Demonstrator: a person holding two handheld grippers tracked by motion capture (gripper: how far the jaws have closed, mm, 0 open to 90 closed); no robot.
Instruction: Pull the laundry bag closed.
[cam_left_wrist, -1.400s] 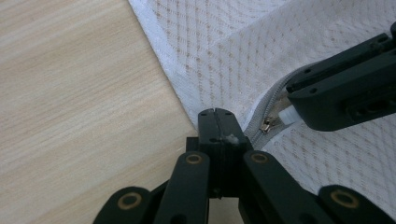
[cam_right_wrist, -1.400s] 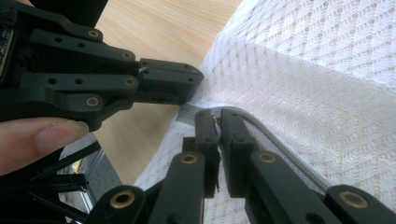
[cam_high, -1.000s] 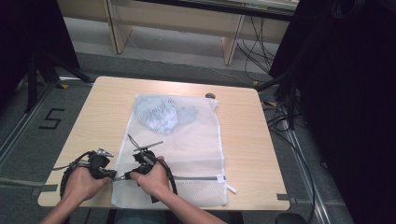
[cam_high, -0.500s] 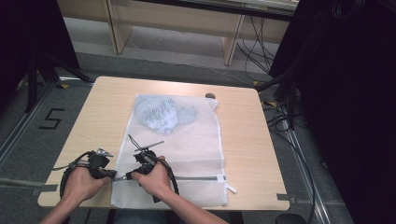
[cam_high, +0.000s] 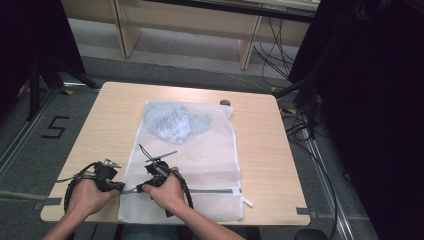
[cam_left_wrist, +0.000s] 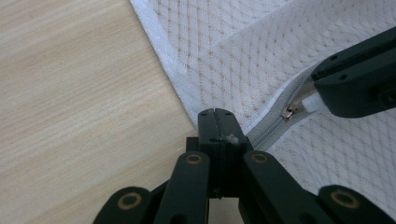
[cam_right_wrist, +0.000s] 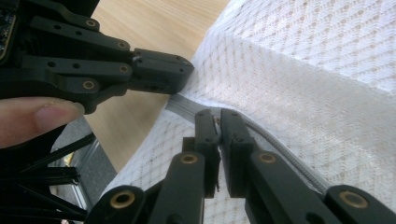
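In the high view, a white mesh laundry bag (cam_high: 195, 165) lies flat on the tabletop (cam_high: 280, 150), running from the centre of the frame down to the near edge. A bluish garment (cam_high: 172, 122) sits bunched inside its upper end. A grey zipper (cam_high: 210, 190) runs across the bag low in the frame. At lower left, the left tool (cam_high: 118, 187) meets the bag's left edge, and the right tool (cam_high: 141, 189) sits just beside it on the zipper line.

In the left gripper view, the left tool (cam_left_wrist: 215, 119) is clenched at the centre of the frame, pinching the bag's edge (cam_left_wrist: 163, 60) right where the zipper tape (cam_left_wrist: 268, 128) ends. The metal slider (cam_left_wrist: 290, 112) shows just right of centre, with the other tool's black jaw touching its white pull (cam_left_wrist: 312, 103).

In the right gripper view, the right tool (cam_right_wrist: 219, 121) is clamped shut at centre frame on what looks like the slider's pull, though the jaws hide it. The left tool (cam_right_wrist: 161, 70) holds the mesh at upper left, a fingertip (cam_right_wrist: 44, 116) behind it.

To my eye the step is running the zipper along. Doing it well means the left tool anchors the end firmly so the tape stays taut, while the right draws the slider straight along the teeth, low and level, without snagging mesh.
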